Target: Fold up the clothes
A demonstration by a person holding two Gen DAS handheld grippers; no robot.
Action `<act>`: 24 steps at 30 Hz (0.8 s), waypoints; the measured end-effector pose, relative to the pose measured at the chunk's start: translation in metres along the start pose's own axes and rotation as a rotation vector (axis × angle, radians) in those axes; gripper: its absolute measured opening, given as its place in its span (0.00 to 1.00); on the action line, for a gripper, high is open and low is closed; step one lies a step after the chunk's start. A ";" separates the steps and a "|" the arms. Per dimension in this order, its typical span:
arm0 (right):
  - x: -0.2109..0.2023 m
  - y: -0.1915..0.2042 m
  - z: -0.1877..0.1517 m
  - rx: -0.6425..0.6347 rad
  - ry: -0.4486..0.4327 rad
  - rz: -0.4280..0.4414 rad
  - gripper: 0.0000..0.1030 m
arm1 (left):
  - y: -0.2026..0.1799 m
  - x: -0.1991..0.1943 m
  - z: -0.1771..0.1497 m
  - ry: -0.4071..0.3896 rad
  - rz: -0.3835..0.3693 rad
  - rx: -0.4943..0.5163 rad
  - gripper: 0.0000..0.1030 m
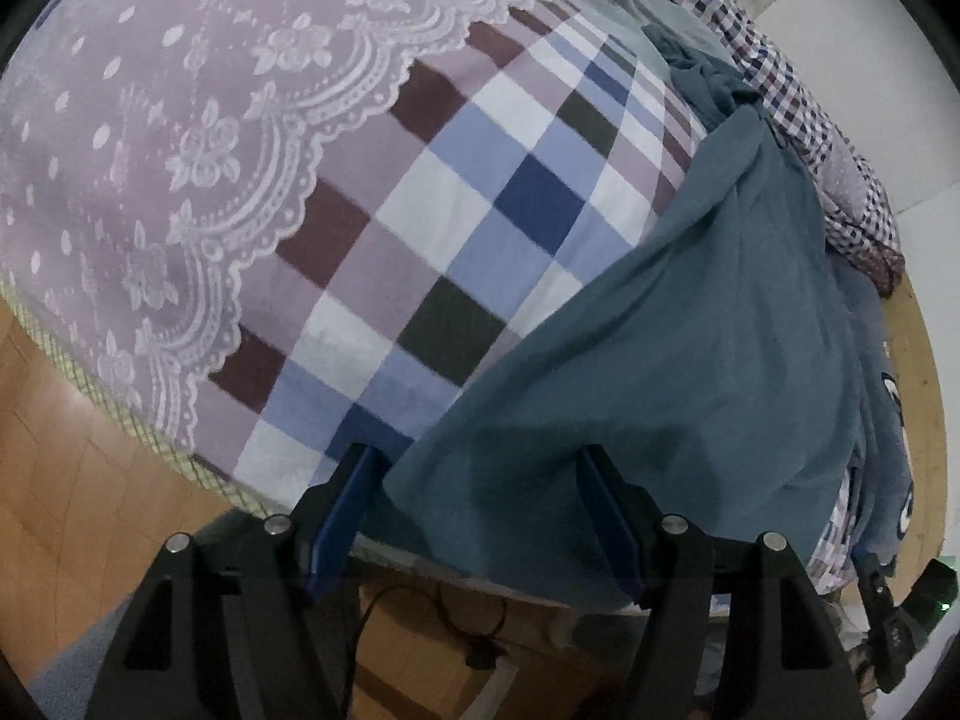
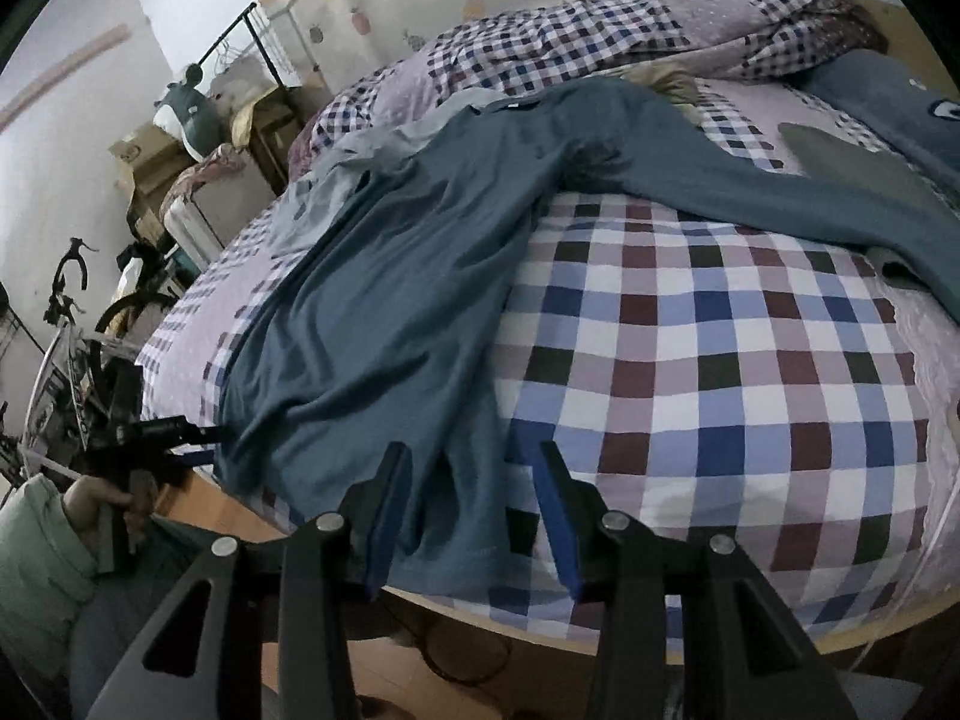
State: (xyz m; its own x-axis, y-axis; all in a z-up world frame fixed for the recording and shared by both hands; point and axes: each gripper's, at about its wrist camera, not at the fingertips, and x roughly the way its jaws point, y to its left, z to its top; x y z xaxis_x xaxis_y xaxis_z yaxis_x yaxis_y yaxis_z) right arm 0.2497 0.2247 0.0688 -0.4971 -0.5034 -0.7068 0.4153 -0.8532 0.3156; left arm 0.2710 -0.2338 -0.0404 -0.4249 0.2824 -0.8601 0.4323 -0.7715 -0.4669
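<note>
A teal long-sleeved shirt (image 1: 660, 330) lies spread on the checked bed sheet (image 1: 480, 192), its hem at the bed's near edge. My left gripper (image 1: 480, 504) is open and straddles the hem's left corner; the pads do not press on the cloth. In the right wrist view the shirt (image 2: 390, 276) runs away from me, with one sleeve (image 2: 780, 192) stretched to the right. My right gripper (image 2: 471, 498) is open, and the hem's other corner lies between its fingers. The left gripper (image 2: 204, 444) shows at the left, held by a hand (image 2: 102, 504).
A lace cover (image 1: 150, 120) drapes the bed's left part. A small-check duvet (image 2: 570, 42), a grey-blue blanket (image 2: 888, 96) and a pale garment (image 2: 336, 168) lie at the far side. A bicycle (image 2: 66, 312) and boxes stand by the wall. Wooden floor (image 1: 60, 420) with a cable (image 1: 456, 618) lies below.
</note>
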 end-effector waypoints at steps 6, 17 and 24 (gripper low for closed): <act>-0.001 -0.001 0.002 0.007 -0.007 0.008 0.44 | 0.007 -0.005 -0.004 0.021 -0.009 -0.034 0.35; 0.001 -0.009 0.001 0.039 -0.004 -0.018 0.43 | 0.018 -0.061 -0.009 -0.205 -0.178 -0.085 0.03; 0.004 -0.035 0.000 0.150 0.010 -0.053 0.44 | 0.061 -0.095 0.005 -0.433 -0.282 -0.274 0.02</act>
State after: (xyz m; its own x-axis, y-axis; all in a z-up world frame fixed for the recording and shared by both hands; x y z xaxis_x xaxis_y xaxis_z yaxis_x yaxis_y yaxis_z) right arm 0.2334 0.2523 0.0554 -0.5076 -0.4562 -0.7309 0.2694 -0.8898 0.3682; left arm 0.3338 -0.3100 0.0138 -0.8150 0.1525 -0.5590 0.4204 -0.5083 -0.7516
